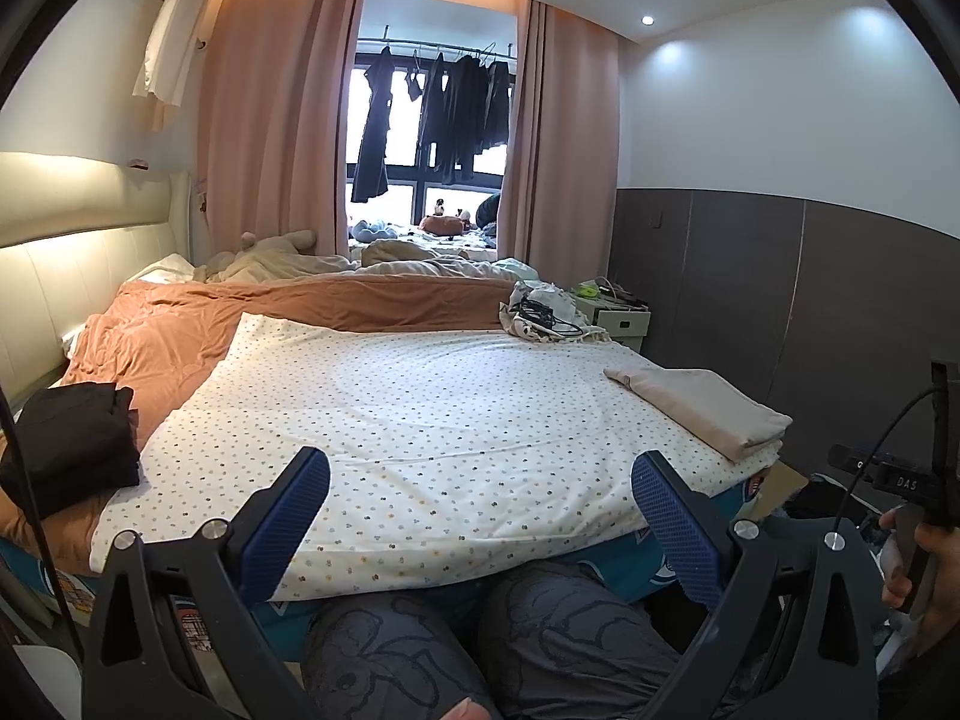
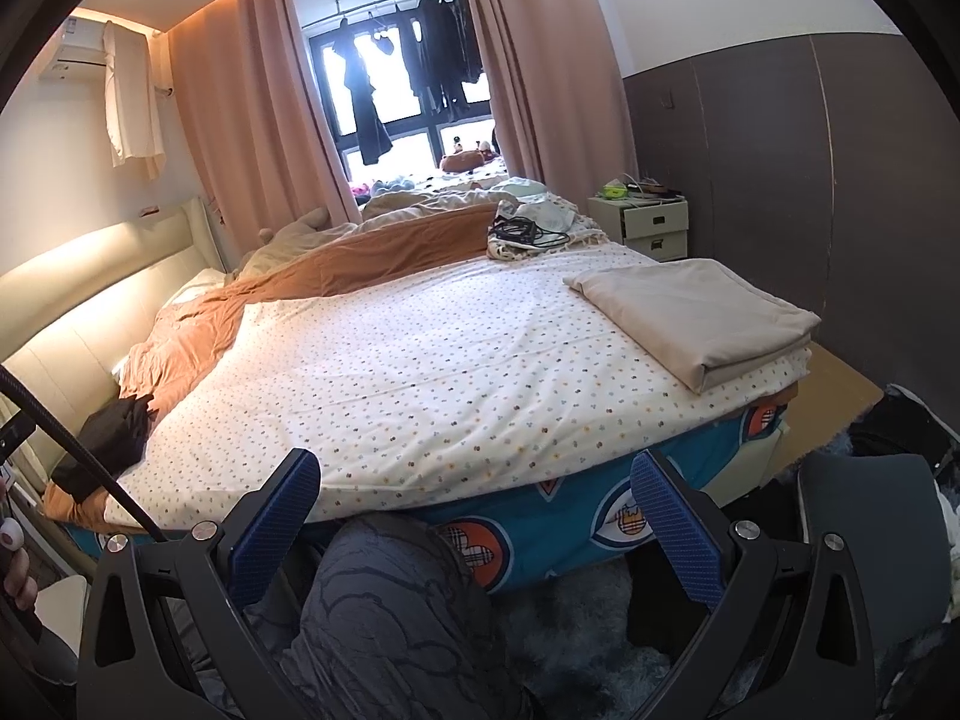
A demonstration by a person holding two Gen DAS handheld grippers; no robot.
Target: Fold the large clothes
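A white dotted sheet (image 1: 432, 420) lies spread flat over the bed; it also shows in the right wrist view (image 2: 432, 360). A folded beige cloth (image 1: 702, 402) rests on its right corner, also seen in the right wrist view (image 2: 696, 312). A folded black garment (image 1: 66, 438) sits at the left on the orange quilt, also in the right wrist view (image 2: 108, 444). My left gripper (image 1: 480, 516) is open and empty, held at the bed's near edge. My right gripper (image 2: 474, 510) is open and empty, a little back from the near edge.
An orange quilt (image 1: 240, 312) and rumpled beige bedding cover the far half of the bed. A pile of cloth with black cables (image 1: 540, 312) lies at the far right. A bedside cabinet (image 2: 654, 222) stands by the dark wall. My knees (image 1: 480, 642) are below the grippers.
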